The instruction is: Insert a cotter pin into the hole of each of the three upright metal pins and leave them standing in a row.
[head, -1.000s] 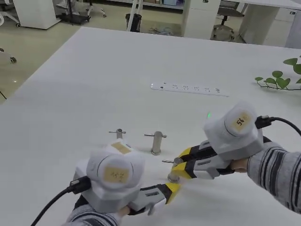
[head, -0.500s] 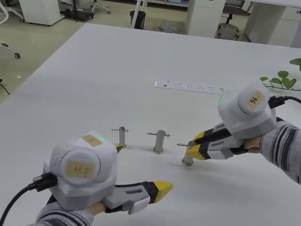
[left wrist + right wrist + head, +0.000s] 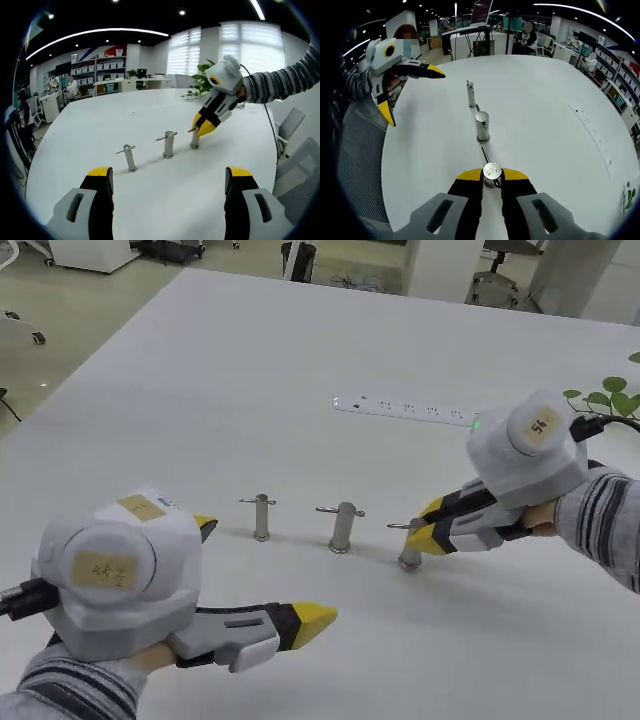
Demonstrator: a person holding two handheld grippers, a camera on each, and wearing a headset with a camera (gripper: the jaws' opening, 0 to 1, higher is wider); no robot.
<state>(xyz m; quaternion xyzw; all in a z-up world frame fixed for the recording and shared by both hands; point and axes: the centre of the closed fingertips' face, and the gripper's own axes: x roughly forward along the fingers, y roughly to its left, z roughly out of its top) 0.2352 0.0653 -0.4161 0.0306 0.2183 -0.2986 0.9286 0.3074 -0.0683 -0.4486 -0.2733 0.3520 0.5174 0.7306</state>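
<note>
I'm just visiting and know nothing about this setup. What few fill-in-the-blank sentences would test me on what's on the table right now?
1. ___ metal pins stand in a row on the white table.
2. In the head view, the right hand-held gripper is shut on the ___ metal pin of the row.
3. The left hand-held gripper holds nothing, and its jaws are ___.

Missing words: Three; rightmost; open.

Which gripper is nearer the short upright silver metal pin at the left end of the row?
Left. The left gripper hangs open just in front of that silver metal pin; the right gripper is shut on the pin at the row's other end.
</note>
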